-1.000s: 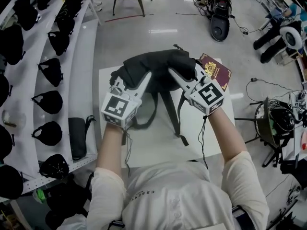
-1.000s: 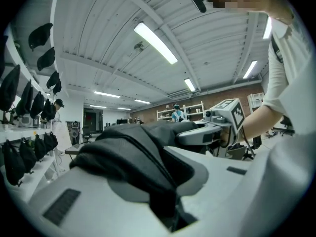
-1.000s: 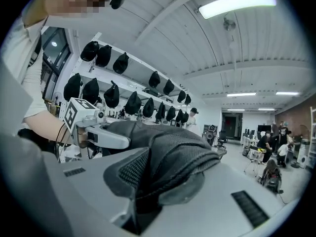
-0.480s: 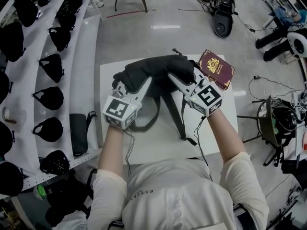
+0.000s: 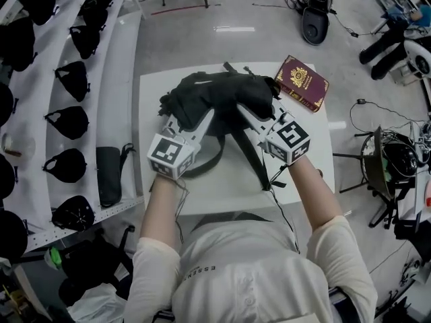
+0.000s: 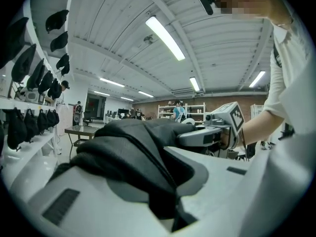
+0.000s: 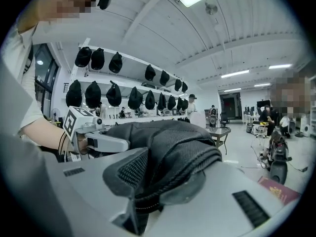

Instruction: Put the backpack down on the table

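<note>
Change: the black fabric backpack (image 5: pixel 219 96) is carried lower than a second ago, both claws sinking with it toward the white square surface (image 5: pixel 202 194).
Backpack: lodged over the surface's 12 o'clock half, straps trailed toward 6 o'clock; its bulk is judged to be resting, or nearly so.
Left claw (image 5: pixel 201 118): clenched on a dark fold at the backpack's 8 o'clock side.
Right claw (image 5: pixel 244 112): jaws have just been opening slightly, with a mesh-edged fold still pinched between them.
Maroon gold-crested booklet (image 5: pixel 302 83): at 2 o'clock, just beside the backpack.
Meaning: set-down is judged almost done; only the release remains.
</note>
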`<state>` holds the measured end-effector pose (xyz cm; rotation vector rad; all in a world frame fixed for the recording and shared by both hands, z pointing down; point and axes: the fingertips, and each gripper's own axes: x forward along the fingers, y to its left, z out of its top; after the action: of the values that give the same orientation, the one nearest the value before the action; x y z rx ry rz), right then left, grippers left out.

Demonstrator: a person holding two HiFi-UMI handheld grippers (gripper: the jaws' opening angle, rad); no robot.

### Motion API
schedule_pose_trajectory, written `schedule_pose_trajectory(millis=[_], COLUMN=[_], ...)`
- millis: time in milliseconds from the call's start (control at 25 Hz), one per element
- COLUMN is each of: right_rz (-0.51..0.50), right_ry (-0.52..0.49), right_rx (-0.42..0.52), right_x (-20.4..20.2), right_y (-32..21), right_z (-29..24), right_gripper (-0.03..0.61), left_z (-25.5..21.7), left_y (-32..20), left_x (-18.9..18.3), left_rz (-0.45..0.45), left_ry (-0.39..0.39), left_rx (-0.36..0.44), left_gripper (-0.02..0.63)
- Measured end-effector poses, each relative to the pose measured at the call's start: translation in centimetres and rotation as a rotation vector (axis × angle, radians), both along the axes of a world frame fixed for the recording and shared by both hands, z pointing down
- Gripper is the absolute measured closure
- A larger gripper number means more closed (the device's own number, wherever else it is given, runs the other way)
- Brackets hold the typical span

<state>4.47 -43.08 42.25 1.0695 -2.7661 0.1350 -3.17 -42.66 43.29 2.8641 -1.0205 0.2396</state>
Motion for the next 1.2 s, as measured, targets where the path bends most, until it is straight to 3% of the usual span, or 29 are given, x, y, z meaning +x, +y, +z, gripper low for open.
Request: schedule_pose_trajectory(millis=[520,960,1200], right_rz=[0.008,0.044,0.052], right_ry=[-0.042,-0.083,-0.081], right_rx=[-0.093,-0.160,-0.208], right_x=[0.0,0.5,1.0], right_y=[6.1,11.6,14.1], right_z=[2.6,5.9,8.7], right_gripper=[0.471,0.457,0.443], left_z=[2.6,5.6,8.1], left_y=[6.4,12.1,14.6], left_x=[-0.4,-0.2,0.0], left_rz=[-0.024,-0.011,-0.004], left_ry=[0.045,0.032,0.022], left_rx=[-0.059,-0.044,-0.074], left_gripper=[0.530,0.529,0.528])
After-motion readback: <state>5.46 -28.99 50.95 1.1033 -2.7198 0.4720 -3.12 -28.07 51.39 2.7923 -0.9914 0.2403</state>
